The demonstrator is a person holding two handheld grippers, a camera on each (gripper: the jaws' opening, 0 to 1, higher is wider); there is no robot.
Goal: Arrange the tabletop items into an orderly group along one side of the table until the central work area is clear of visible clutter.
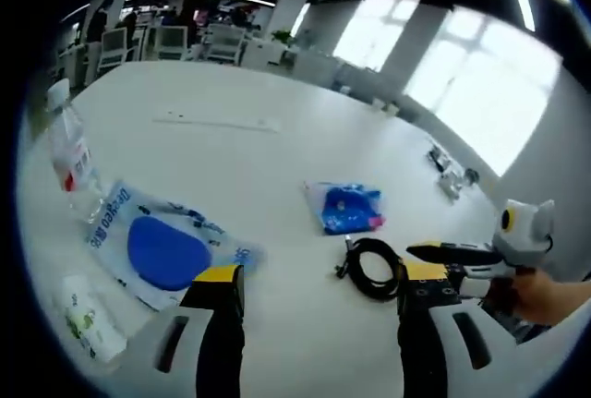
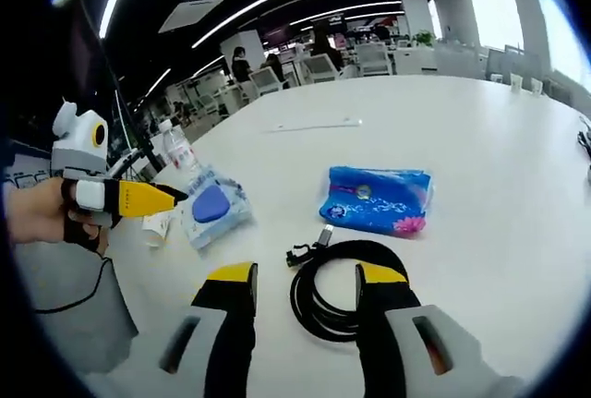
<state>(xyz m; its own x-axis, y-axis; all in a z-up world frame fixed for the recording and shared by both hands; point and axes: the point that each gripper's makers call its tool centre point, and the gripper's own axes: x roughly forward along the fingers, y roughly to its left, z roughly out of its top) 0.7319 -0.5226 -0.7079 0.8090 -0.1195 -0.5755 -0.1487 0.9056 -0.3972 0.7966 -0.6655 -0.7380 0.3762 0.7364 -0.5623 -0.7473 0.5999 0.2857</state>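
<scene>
On the white table (image 1: 277, 158) lie a blue tissue pack (image 1: 346, 209) (image 2: 379, 199), a coiled black cable (image 1: 374, 269) (image 2: 337, 310), a clear packet with a blue pad (image 1: 162, 246) (image 2: 214, 206), a small white packet (image 1: 92, 319) (image 2: 157, 227) and a water bottle (image 1: 69, 153) (image 2: 178, 150). My left gripper (image 1: 321, 278) is open over bare table between the blue-pad packet and the cable. My right gripper (image 2: 305, 280) is open, its jaws standing either side of the cable's near edge. Each gripper also appears in the other's view, left gripper (image 2: 120, 197) and right gripper (image 1: 480, 255), each held by a hand.
A thin white strip (image 1: 217, 123) (image 2: 314, 125) lies farther back on the table. Small dark items (image 1: 448, 172) sit near the table's right edge by the windows. Chairs (image 1: 171, 42) and people stand beyond the far end.
</scene>
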